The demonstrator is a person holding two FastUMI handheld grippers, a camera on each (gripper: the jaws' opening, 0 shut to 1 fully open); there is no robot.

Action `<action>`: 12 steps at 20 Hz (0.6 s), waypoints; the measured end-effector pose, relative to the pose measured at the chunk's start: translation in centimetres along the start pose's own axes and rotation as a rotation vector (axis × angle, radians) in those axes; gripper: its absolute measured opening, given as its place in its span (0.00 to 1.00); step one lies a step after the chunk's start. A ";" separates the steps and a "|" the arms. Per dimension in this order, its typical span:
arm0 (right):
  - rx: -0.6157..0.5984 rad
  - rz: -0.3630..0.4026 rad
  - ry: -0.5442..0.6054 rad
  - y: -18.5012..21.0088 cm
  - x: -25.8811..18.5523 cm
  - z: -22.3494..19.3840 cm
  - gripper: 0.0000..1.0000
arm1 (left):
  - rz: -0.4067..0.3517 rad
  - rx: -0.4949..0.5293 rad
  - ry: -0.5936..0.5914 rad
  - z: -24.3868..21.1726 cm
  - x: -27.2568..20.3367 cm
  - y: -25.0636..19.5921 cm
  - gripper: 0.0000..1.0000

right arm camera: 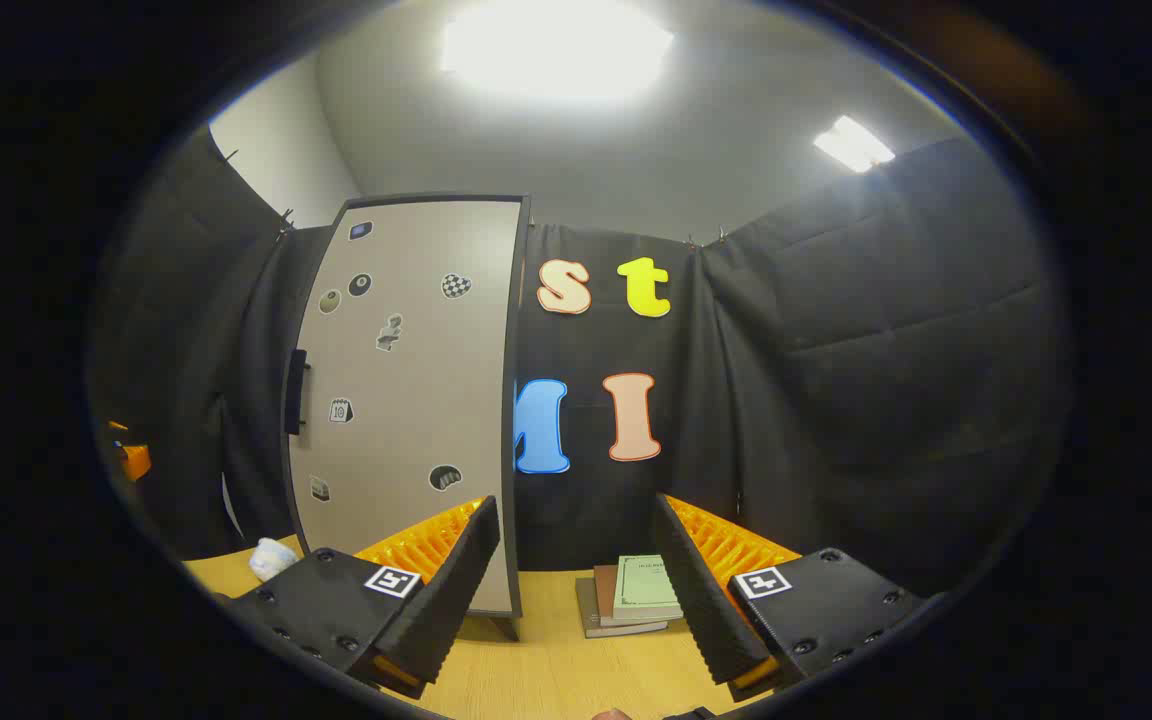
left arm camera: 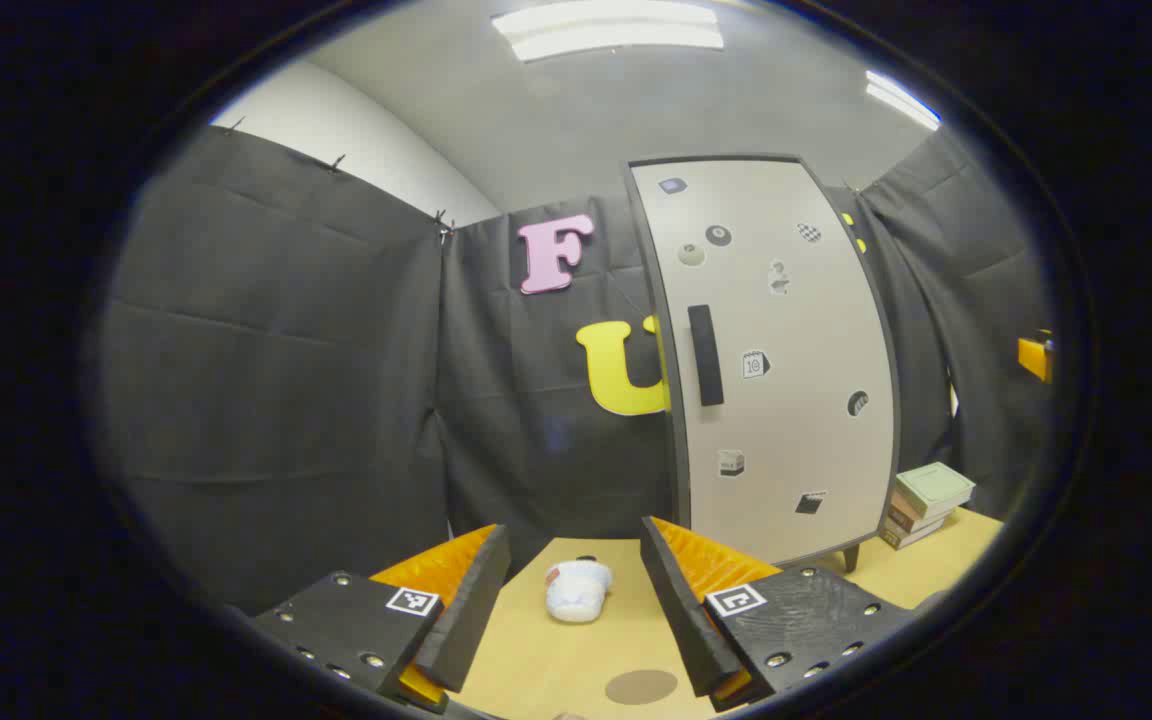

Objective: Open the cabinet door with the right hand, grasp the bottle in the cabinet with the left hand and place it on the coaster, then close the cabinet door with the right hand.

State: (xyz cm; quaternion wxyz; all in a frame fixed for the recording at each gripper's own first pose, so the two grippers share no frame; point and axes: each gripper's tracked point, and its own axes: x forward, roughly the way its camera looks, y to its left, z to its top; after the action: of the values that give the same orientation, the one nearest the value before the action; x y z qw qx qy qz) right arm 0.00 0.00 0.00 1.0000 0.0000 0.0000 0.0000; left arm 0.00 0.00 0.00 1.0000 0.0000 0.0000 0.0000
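In the left gripper view I look along my left gripper (left arm camera: 576, 600), its fingers spread wide with nothing between them, hovering low over the table (left arm camera: 936, 570). Ahead and to the right stands the cabinet (left arm camera: 786, 420), its door flat shut, the dark handle (left arm camera: 704, 355) upright near the door's left edge. So I judge the first step is not yet done: the door has to come open before anything else. The bottle I am to fetch must be inside, behind that door; I cannot see it. The coaster (left arm camera: 641, 686) lies on the table just in front of my fingers, a flat brown disc, bare. Beyond it sits a small crumpled white thing (left arm camera: 577, 588), which I cannot identify. A stack of books (left arm camera: 926, 502) rests on the table to the right of the cabinet.

In the right gripper view my right gripper (right arm camera: 576, 590) is also wide open and holds nothing. The cabinet (right arm camera: 406, 400) sits to the left of centre, seen from an angle, closed; its handle (right arm camera: 296, 392) shows at the far left edge of the door, well apart from my fingers. The books (right arm camera: 636, 592) lie straight ahead, between the fingers as I see them, on the table (right arm camera: 556, 670).

The next move, as I read it, calls for swinging the right gripper left and up to the handle, closing on it, and pulling the door out. The left should wait clear of the door's swing.
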 end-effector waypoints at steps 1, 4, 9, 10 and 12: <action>0.005 -0.004 0.000 -0.1 0.2 0.1 0.98 | 0.002 -0.001 -0.008 0.3 0.0 0.1 0.80; 0.024 -0.018 -0.001 -0.4 0.6 0.3 0.98 | 0.006 -0.004 -0.026 0.8 0.5 0.3 0.82; 0.032 -0.028 0.012 -0.5 1.1 0.1 0.98 | 0.002 -0.020 -0.014 0.2 0.9 0.2 0.81; 0.030 -0.026 0.012 -0.2 1.2 0.1 0.98 | 0.003 -0.022 -0.012 0.2 1.0 0.4 0.80; 0.024 -0.022 0.016 -0.1 1.2 0.0 0.98 | 0.008 -0.023 -0.006 -0.1 1.2 0.5 0.80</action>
State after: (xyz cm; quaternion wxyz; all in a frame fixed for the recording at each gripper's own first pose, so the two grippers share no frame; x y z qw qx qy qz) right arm 1.25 -0.08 0.05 0.9998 0.0118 0.0079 -0.0109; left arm 1.17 0.54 -0.08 0.9999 -0.0114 -0.0028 0.0038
